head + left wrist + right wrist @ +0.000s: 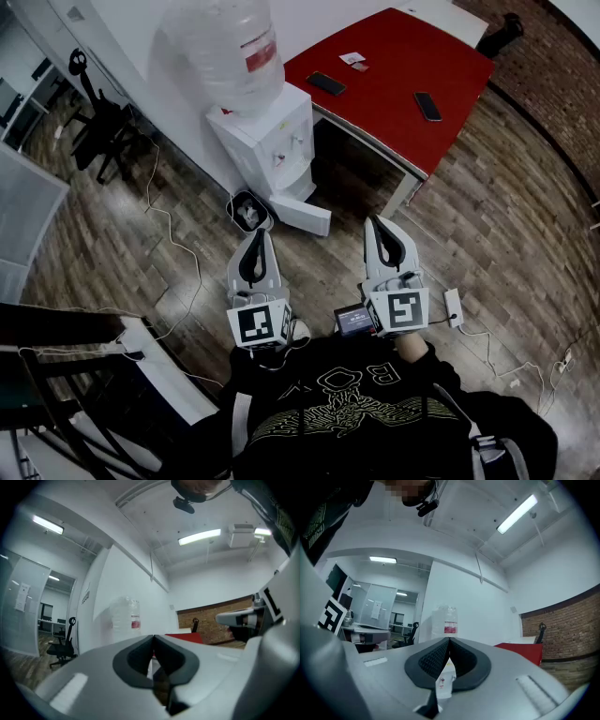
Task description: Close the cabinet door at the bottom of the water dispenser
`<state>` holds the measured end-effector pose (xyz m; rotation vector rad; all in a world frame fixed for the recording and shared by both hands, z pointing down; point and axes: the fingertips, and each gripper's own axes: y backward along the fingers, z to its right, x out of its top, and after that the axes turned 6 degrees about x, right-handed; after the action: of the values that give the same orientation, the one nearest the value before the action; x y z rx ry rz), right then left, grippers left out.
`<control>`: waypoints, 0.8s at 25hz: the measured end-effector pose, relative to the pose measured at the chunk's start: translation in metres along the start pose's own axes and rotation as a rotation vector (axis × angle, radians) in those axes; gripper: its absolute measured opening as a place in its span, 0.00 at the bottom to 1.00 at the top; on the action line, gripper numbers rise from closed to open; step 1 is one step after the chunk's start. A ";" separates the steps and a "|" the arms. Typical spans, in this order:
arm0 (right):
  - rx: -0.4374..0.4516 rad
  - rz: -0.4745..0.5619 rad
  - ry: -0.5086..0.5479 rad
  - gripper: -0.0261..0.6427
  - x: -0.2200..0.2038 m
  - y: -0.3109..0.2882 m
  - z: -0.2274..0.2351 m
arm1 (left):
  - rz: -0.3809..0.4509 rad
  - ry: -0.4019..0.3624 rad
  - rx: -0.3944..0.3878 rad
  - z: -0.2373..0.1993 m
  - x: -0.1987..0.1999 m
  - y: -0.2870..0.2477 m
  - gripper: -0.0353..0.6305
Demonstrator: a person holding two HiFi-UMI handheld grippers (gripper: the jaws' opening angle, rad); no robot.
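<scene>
This is looking like an office. A black rolling chair is standing at ten o'clock on the wood floor. A water dispenser with a big bottle is sitting by the white wall at twelve o'clock. A long red table is stretching away at one o'clock, with two phones lying on it. Glass walls are closing off other rooms, and long lights are shining on the ceiling.
</scene>
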<state>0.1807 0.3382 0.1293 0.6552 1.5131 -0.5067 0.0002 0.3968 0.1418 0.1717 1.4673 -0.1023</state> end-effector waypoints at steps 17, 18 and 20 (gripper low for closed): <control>0.029 -0.057 0.030 0.04 -0.050 -0.117 0.003 | 0.077 -0.081 0.104 -0.050 -0.035 -0.097 0.06; 0.024 -0.073 0.045 0.04 -0.056 -0.130 0.003 | 0.072 -0.086 0.094 -0.057 -0.042 -0.110 0.06; 0.015 -0.113 0.066 0.04 -0.068 -0.155 0.002 | 0.051 -0.084 0.074 -0.070 -0.058 -0.136 0.06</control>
<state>0.0761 0.2168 0.1846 0.6053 1.6169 -0.5881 -0.0981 0.2735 0.1857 0.2619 1.3758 -0.1211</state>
